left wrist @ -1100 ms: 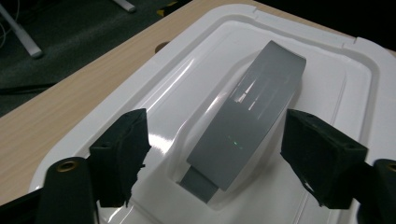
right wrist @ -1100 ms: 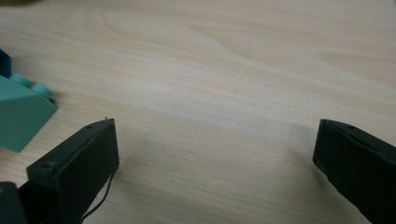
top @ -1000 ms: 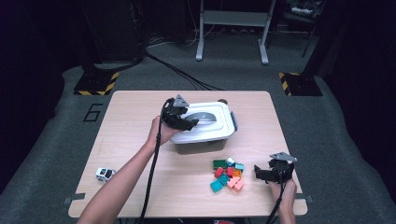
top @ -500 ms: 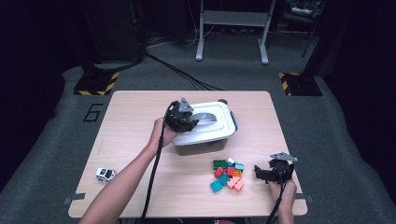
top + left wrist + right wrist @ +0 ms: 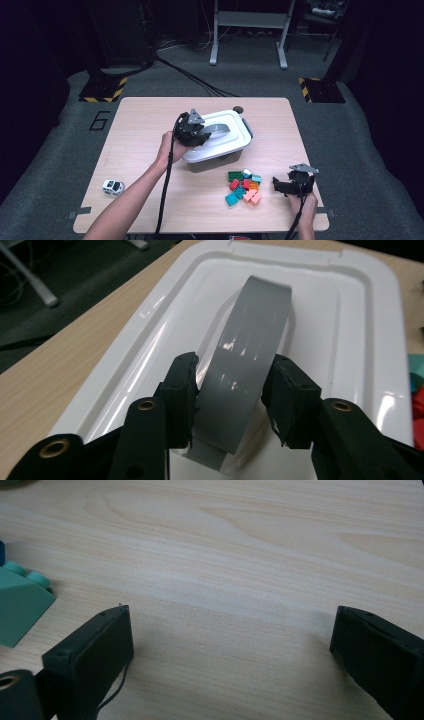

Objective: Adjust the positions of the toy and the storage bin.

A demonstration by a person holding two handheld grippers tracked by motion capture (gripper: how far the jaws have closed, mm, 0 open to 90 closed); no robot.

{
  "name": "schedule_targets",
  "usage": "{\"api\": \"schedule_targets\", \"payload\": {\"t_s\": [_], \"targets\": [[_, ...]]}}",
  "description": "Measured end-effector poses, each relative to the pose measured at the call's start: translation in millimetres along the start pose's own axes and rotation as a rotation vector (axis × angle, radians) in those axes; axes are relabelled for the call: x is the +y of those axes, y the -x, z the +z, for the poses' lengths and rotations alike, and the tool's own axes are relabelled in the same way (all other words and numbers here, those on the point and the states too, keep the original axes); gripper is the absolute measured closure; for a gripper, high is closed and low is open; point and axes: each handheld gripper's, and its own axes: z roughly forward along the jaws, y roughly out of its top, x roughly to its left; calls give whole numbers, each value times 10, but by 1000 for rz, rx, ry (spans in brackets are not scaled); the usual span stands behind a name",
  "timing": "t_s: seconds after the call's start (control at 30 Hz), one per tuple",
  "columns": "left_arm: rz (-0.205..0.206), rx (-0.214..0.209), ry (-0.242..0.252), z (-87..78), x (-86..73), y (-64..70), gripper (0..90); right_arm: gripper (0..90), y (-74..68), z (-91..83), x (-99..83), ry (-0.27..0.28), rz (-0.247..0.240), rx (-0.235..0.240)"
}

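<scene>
Left gripper (image 5: 196, 135) fingers straddling the grey arched plastic handle (image 5: 245, 360) of one white plastic lidded storage box (image 5: 220, 137).

Nearest the person, at about 5 o'clock on the light wooden tabletop (image 5: 145, 125), the right gripper (image 5: 281, 186) rests low with its two fingers (image 5: 90, 655) spread wide over bare wood, holding nothing. Just at its 9 o'clock lies one loose cluster of small plastic building bricks (image 5: 243, 186), roughly ten in red, green, teal and salmon, too tightly packed to count exactly. One small white toy car (image 5: 113, 186) sits at 7 o'clock, well apart from the rest. Farther off, at the tabletop's centre, stands the box; its single handle runs lengthwise along the lid, pointing away from the left gripper, whose two fingers (image 5: 182, 390) sit on either side of its near end; contact is not clear.
</scene>
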Motion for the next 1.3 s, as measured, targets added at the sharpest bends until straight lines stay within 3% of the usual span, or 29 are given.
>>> {"api": "schedule_targets", "payload": {"t_s": [0.13, 0.3, 0.43, 0.53, 1.1, 1.2, 1.3], "targets": [[-37, -59, 32, -2, 79, -91, 470, 35, 3, -1, -1, 2, 0, 0], [9, -118, 27, 30, 202, -130, 473, 38, 3, -2, -1, 3, 1, 0], [68, -111, -6, 86, 248, -80, 513, 39, 3, -2, -1, 3, 1, 0], [73, -116, -8, 112, 257, -53, 573, 39, 3, -2, -1, 2, -1, 0], [77, -64, -4, 26, 192, 97, 654, 46, 5, -5, -3, 4, 1, 0], [42, -52, 2, 17, 175, 126, 660, 46, 3, -5, -2, 5, 4, 0], [39, -46, -5, 4, 177, 137, 664, 46, 3, -6, -3, 4, 2, 0]]}}
